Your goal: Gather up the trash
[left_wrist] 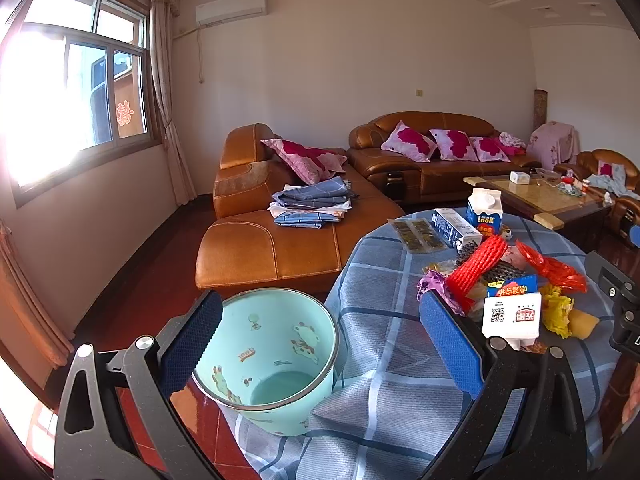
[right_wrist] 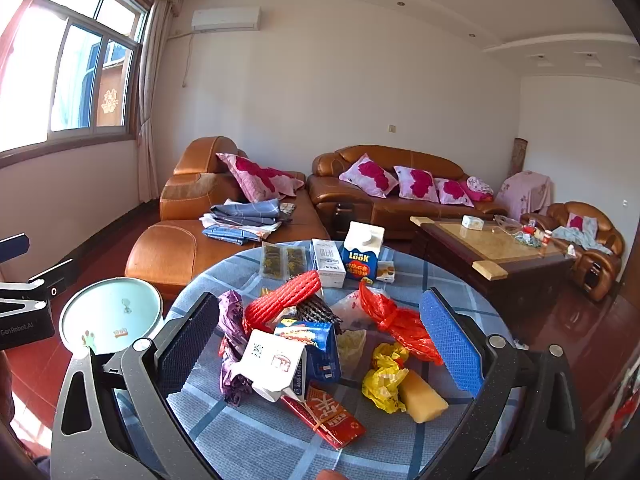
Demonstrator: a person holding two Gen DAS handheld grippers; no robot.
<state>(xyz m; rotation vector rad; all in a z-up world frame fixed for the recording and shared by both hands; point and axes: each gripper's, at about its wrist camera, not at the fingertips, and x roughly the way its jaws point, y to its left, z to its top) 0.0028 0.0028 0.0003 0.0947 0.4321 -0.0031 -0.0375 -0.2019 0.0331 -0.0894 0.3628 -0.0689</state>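
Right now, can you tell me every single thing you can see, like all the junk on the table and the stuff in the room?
Round table with blue checked cloth: 1, nearest.
Mint-green cartoon bin: 1, left of table, looks empty.
Red foam net sleeve: 1, mid-table.
Red plastic bag: 1, table right.
Yellow crumpled wrapper: 1, front right.
Pale yellow wedge: 1, beside wrapper.
White flattened carton: 1, centre.
Purple foil wrapper: 1, left.
Red flat packet: 1, front.
Blue LOOK milk carton: 1, far edge.
Brown leather sofas: several, along wall, pink cushions.
Folded blue cloths: 1 pile, on chaise.
Left gripper: open, by bin.
Right gripper: open, over trash.
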